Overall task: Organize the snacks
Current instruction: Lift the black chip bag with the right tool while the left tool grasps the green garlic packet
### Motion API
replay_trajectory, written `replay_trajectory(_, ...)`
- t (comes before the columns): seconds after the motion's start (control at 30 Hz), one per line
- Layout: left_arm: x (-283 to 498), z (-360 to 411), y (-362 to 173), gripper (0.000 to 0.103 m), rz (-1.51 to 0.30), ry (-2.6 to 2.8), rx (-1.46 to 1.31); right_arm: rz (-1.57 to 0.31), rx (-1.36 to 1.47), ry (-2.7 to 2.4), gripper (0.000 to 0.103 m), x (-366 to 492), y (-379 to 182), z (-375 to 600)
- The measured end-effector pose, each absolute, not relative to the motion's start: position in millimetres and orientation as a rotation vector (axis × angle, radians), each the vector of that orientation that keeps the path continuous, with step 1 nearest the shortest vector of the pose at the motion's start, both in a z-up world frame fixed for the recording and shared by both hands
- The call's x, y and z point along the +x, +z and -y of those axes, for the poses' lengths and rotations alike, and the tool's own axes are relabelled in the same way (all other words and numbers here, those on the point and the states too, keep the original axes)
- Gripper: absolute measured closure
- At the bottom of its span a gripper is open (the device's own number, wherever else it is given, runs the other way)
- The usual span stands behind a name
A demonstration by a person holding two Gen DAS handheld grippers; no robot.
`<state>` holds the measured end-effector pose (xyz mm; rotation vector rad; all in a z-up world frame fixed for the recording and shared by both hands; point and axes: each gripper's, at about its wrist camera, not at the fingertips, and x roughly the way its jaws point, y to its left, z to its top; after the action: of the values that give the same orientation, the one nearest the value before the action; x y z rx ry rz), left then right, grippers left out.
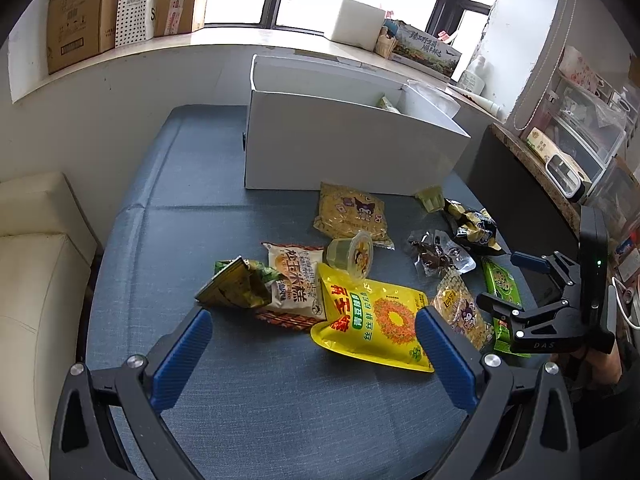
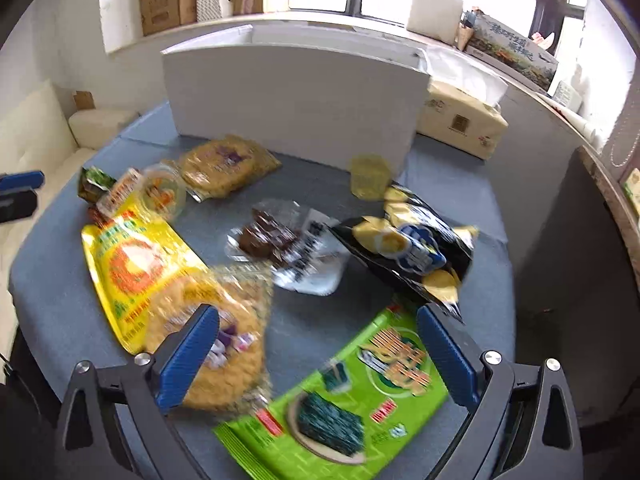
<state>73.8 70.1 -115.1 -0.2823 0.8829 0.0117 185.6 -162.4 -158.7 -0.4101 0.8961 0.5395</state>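
Several snack packs lie on a blue table (image 1: 168, 240) in front of a white open box (image 1: 344, 148). My left gripper (image 1: 314, 326) is open and empty, just above a large yellow pouch (image 1: 372, 320). A jelly cup (image 1: 352, 254) lies on its side behind the pouch. My right gripper (image 2: 318, 322) is open and empty over a green seaweed pack (image 2: 352, 408), with a noodle pack (image 2: 224, 320) at its left finger and a black chip bag (image 2: 412, 244) at its right. The right gripper also shows at the right in the left wrist view (image 1: 516, 280).
A white sofa (image 1: 36, 280) stands left of the table. A dark cabinet (image 1: 516, 192) with a cluttered shelf stands at the right. Cardboard boxes (image 1: 80, 12) line the windowsill. A tissue pack (image 2: 460, 120) lies beside the white box.
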Motion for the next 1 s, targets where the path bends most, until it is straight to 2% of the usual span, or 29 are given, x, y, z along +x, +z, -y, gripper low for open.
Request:
replay_trajectory(0.23,74.9,-66.9,-117.0,0.0,-0.887,0.006,-0.276,-0.888,-0.36,0.516,0.002,204.3,-149.2,189.4)
replay_trajectory(0.33,76.0,-63.5,-118.3,0.0,-0.889,0.003,-0.269,-0.927,-0.239,0.49,0.002,234.3,-146.8,193.5)
replay_trajectory(0.57,75.4,-59.7,-118.7,0.0,-0.89,0.001,-0.259,-1.027,-0.12,0.359,0.002,290.3,-171.3,177.9)
replay_trajectory(0.7,74.9,-61.7,-119.4,0.0,-0.891,0.002,-0.268,-1.025,-0.067,0.324,0.002,297.3,-175.5,177.4)
replay_trajectory(0.83,74.8,-63.2,-121.1,0.0,-0.892,0.005,-0.273,-1.025,-0.047,0.351,0.016,298.4,-172.6,179.7)
replay_trajectory(0.9,75.3,-63.4,-121.8,0.0,-0.893,0.004,-0.272,-1.007,-0.033,0.363,0.031,294.8,-166.8,182.7)
replay_trajectory(0.93,75.3,-63.3,-121.9,0.0,-0.893,0.005,-0.27,-0.985,-0.031,0.351,0.052,291.1,-161.5,185.4)
replay_trajectory(1.0,75.7,-63.5,-122.4,0.0,-0.895,0.007,-0.267,-0.978,-0.021,0.365,0.052,286.3,-155.7,188.6)
